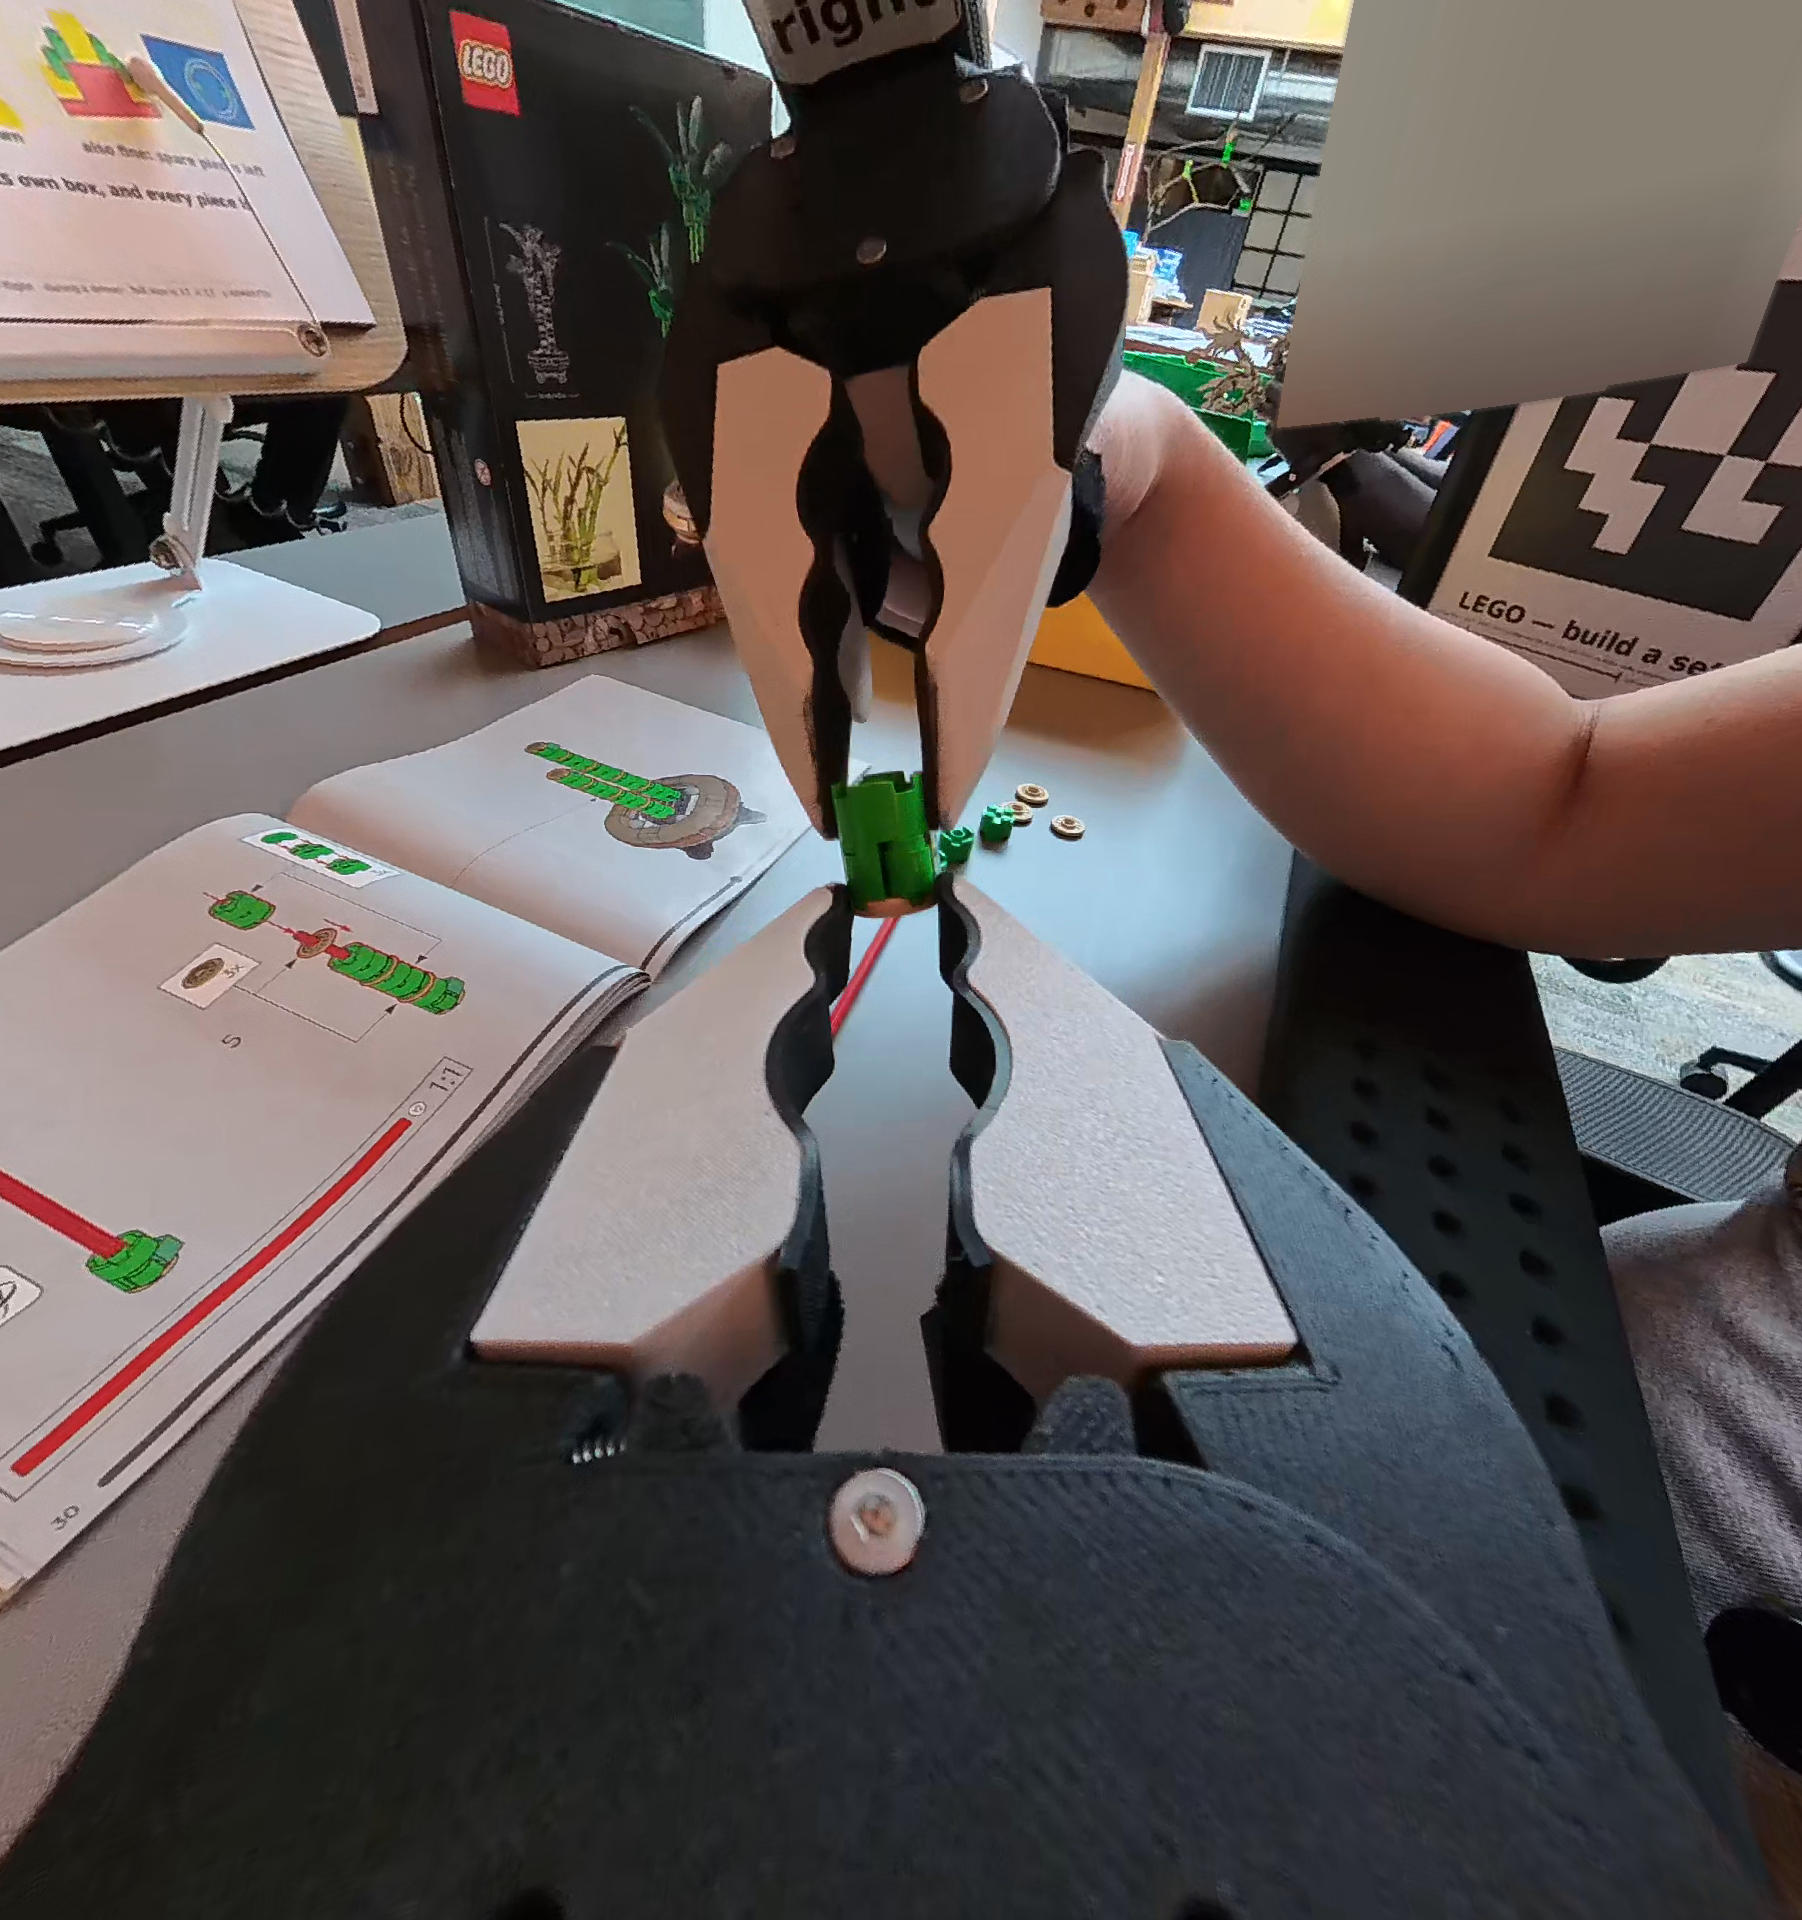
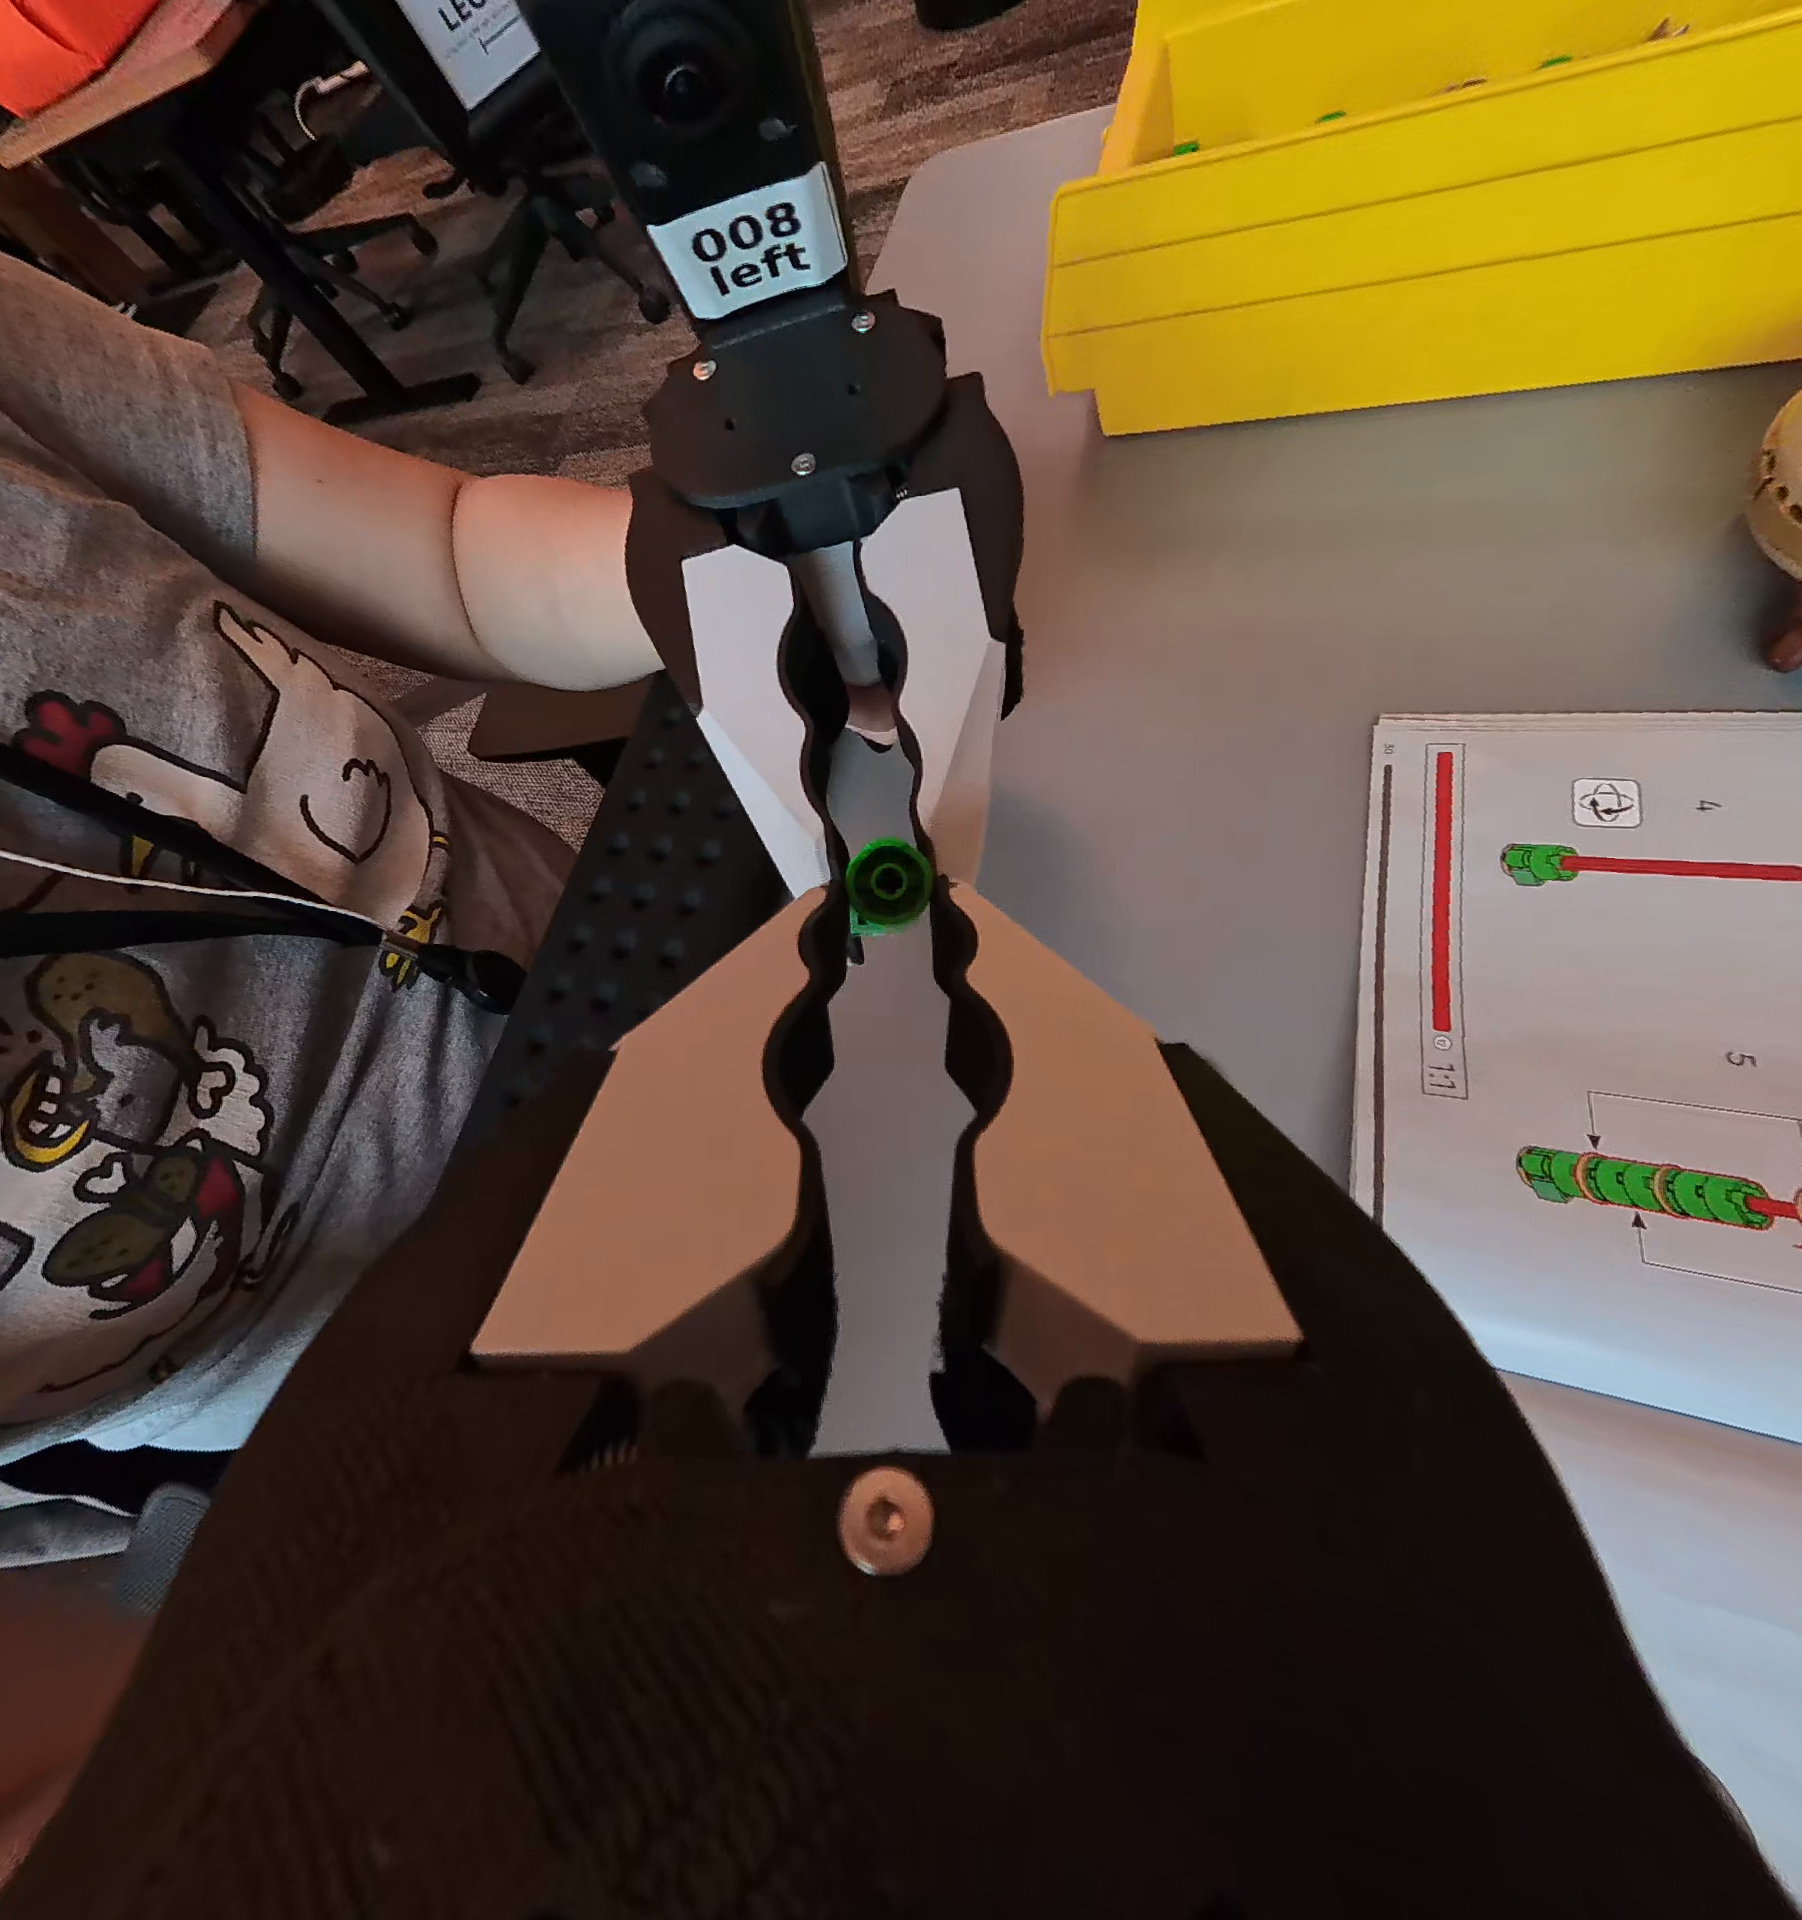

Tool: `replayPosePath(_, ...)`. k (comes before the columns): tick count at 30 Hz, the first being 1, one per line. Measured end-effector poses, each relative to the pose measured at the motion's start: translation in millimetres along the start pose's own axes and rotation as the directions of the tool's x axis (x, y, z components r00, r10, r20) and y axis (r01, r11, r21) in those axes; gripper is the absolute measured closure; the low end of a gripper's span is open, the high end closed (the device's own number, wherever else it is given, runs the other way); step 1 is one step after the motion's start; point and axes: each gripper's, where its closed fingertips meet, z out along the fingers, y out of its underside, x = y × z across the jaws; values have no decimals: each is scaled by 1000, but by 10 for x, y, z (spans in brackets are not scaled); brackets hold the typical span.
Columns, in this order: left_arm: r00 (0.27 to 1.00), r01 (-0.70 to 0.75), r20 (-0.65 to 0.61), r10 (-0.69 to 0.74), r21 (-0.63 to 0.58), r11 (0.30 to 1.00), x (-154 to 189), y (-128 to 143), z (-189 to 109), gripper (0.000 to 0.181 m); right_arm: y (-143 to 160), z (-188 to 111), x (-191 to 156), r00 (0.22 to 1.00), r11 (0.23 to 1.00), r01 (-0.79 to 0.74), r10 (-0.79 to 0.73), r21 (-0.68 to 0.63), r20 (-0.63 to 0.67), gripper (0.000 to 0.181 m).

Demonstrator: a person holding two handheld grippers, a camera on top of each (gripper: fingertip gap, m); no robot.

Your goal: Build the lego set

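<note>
A green stack (image 1: pixel 881 842) of round Lego pieces sits on a red axle (image 1: pixel 861 977), with a tan disc at its lower end. My left gripper (image 1: pixel 886 909) is shut on the lower end of the stack and holds it above the grey table (image 1: pixel 1136 935). My right gripper (image 1: pixel 881 821) comes down from above and is shut on the upper part of the same stack. In the right wrist view the green stack (image 2: pixel 886 881) shows end-on between my right gripper (image 2: pixel 881 920) and the left gripper (image 2: pixel 881 857) opposite. Most of the axle is hidden.
Small green pieces (image 1: pixel 970 836) and tan discs (image 1: pixel 1048 810) lie on the table just right of the stack. An open instruction booklet (image 1: pixel 357 987) lies at left. A Lego box (image 1: pixel 564 364) and yellow bin (image 2: pixel 1448 260) stand behind. A person's arm (image 1: pixel 1396 727) reaches in. Only a small space, under 4 cm, lies between the two pairs of fingers.
</note>
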Motion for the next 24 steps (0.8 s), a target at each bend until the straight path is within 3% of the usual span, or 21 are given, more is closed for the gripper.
replayPosePath(3,1000,20,15,-20,22,1000,-31,-23,-5,153,-5,4,33,1000,1000,0,0,2,-19,167)
replayPosePath(10,1000,-2,17,2,38,999,-31,-53,-26,167,-26,35,-19,1000,1000,20,-20,19,14,160)
replayPosePath(12,998,-28,48,26,26,999,-71,-35,-40,167,36,-32,46,999,999,19,-21,-29,-46,144)
replayPosePath(15,992,-57,119,49,62,996,-200,-81,-153,167,201,-311,143,977,993,81,-97,-90,-192,153)
replayPosePath(17,986,-48,163,36,69,996,-318,-66,-253,167,549,-408,290,951,968,77,-143,-240,-272,159)
replayPosePath(20,977,-31,215,8,104,994,-441,-109,-377,167,1208,-366,398,945,851,-8,-164,-525,-282,159)
replayPosePath(24,949,-78,314,35,125,989,-593,-188,-535,167,1449,-263,481,926,767,2,-243,-641,-288,160)
